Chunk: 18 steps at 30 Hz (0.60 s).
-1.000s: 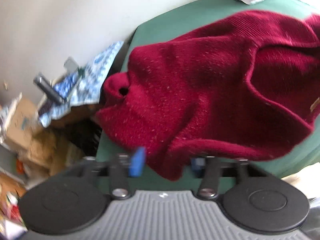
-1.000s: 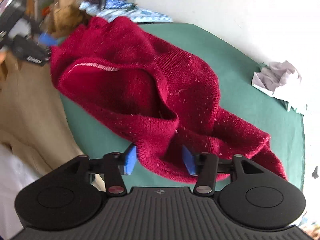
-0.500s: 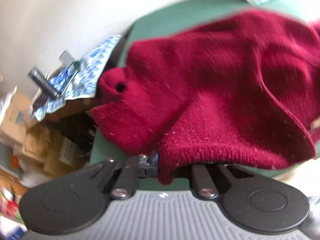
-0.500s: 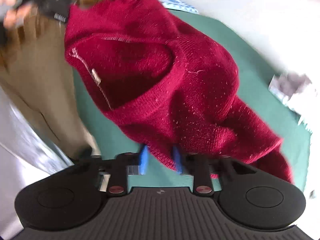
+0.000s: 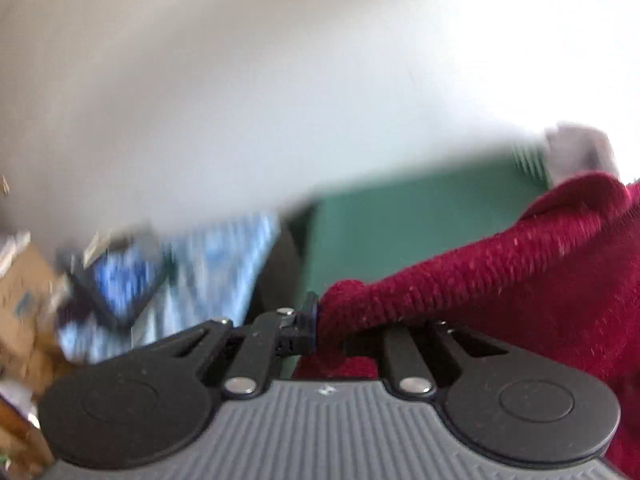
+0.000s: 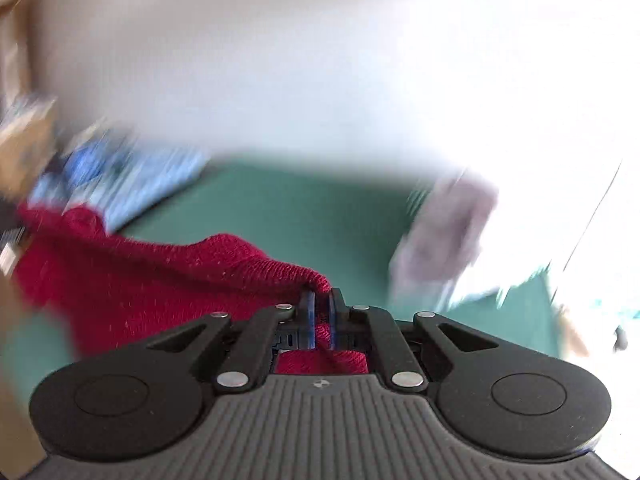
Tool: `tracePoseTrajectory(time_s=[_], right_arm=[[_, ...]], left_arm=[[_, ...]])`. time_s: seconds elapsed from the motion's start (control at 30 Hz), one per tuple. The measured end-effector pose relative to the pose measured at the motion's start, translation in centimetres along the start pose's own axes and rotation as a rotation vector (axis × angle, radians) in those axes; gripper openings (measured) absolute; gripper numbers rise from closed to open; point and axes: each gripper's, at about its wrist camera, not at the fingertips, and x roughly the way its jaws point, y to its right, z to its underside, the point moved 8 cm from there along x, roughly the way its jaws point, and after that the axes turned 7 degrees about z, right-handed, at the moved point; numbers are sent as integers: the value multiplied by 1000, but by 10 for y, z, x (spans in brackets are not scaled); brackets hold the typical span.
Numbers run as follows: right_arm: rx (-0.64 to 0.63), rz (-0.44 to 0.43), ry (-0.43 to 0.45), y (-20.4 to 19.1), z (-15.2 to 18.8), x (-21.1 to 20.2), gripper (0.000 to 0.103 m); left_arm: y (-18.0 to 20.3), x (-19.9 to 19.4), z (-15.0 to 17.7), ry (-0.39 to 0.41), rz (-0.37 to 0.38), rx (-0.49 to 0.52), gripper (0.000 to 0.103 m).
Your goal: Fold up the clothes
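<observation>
A dark red knitted sweater point(image 5: 520, 280) hangs between my two grippers above the green table point(image 5: 400, 224). My left gripper point(image 5: 332, 320) is shut on one edge of it; the cloth covers the right finger. In the right wrist view my right gripper point(image 6: 320, 312) is shut on another edge of the sweater point(image 6: 140, 276), which stretches away to the left. Both views are blurred by motion.
A crumpled grey-white cloth point(image 6: 444, 240) lies on the green table point(image 6: 320, 208) at the right. A blue patterned cloth point(image 5: 192, 264) and cardboard boxes point(image 5: 20, 280) sit off the table's left side. A white wall fills the background.
Both grippers closed on the sweater's edge and lifted it off the table; the cameras now tilt up toward the wall, and the sweater is stretched between them.
</observation>
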Motion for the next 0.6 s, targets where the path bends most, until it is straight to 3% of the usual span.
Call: tracePoseTrajectory(time_s=[0.2, 0.27, 0.33, 0.47, 0.6], right_arm=[[129, 150, 298, 27, -178, -22, 4], [163, 197, 399, 35, -234, -36, 4], [157, 229, 484, 37, -264, -64, 4], [112, 282, 583, 31, -283, -106, 4], [118, 278, 611, 28, -258, -132, 4]], left_arm=[[-46, 18, -219, 193, 12, -26, 14], [-59, 0, -271, 269, -8, -26, 15], [-69, -21, -317, 345, -20, -24, 16], [-66, -55, -336, 434, 6, 19, 16], [-42, -64, -290, 437, 12, 122, 16]])
